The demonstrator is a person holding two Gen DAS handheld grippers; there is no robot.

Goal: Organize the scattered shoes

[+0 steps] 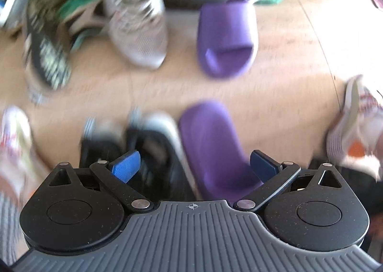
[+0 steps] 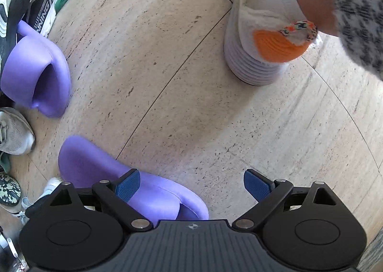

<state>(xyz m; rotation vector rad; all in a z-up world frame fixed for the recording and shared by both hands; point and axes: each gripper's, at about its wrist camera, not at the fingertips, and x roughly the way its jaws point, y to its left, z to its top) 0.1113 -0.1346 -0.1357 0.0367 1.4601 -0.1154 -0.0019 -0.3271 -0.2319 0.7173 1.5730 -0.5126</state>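
You held both grippers wide open and empty: the left gripper [image 1: 194, 164] hung over the near purple slipper [image 1: 215, 152], the right gripper [image 2: 192, 188] beside it. You seemingly were approaching; next, close on it.

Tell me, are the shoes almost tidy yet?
Not yet. Nothing looks paired: the two purple slides, near and far, lie apart, and sneakers sit jumbled. Both grippers, left and right, are open and empty, hovering over the near slide. Everything remains.
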